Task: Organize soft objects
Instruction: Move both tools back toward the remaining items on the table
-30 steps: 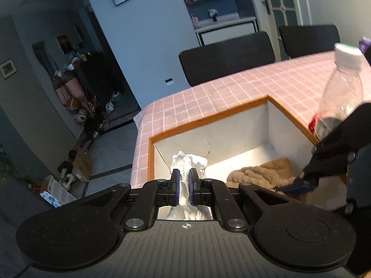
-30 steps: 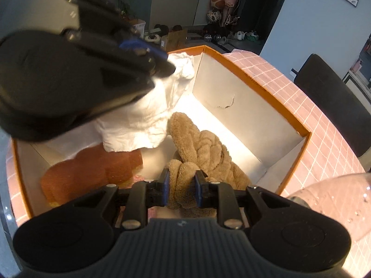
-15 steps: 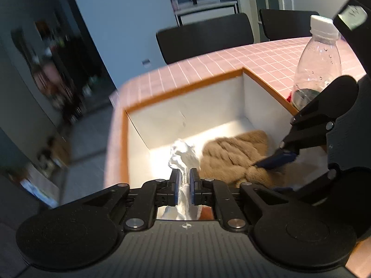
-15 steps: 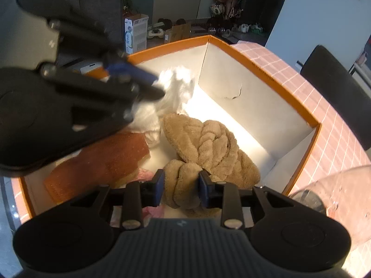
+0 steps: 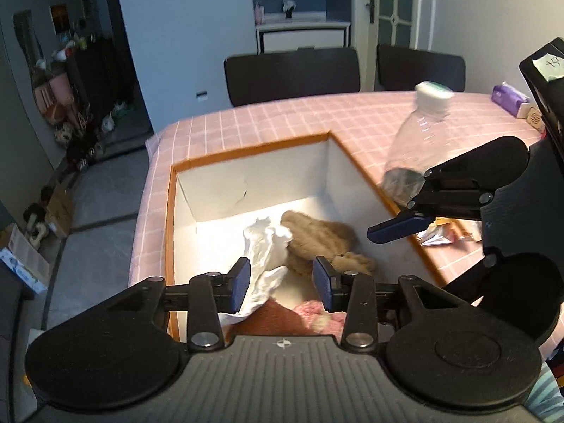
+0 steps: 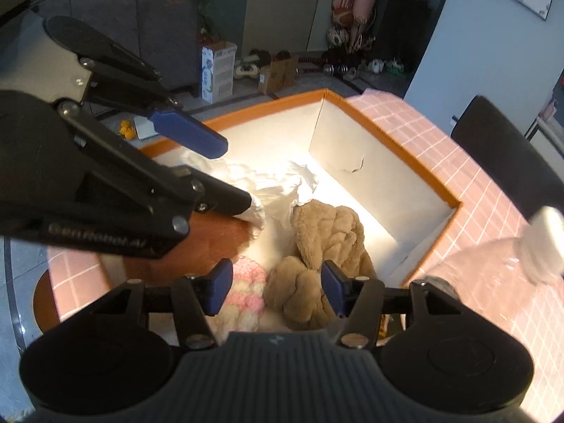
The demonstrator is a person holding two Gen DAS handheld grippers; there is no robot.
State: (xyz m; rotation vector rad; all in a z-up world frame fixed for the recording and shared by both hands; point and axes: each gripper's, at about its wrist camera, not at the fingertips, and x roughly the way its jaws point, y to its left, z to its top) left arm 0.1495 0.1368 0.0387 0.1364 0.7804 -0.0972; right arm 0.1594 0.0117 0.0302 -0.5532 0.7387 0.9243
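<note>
Both pairs of fingers have just been opening and grip nothing. The left gripper [image 5: 282,283] hangs above the white cloth [image 5: 266,250], the right gripper [image 6: 276,290] above the brown plush [image 6: 326,239]; both lie inside the box [image 6: 387,134].

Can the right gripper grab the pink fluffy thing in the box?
Probably yes. The right gripper is open above the box, and the pink fluffy thing lies uncovered just left of its jaws, beside the brown plush. Nothing sits on top of it.
</note>
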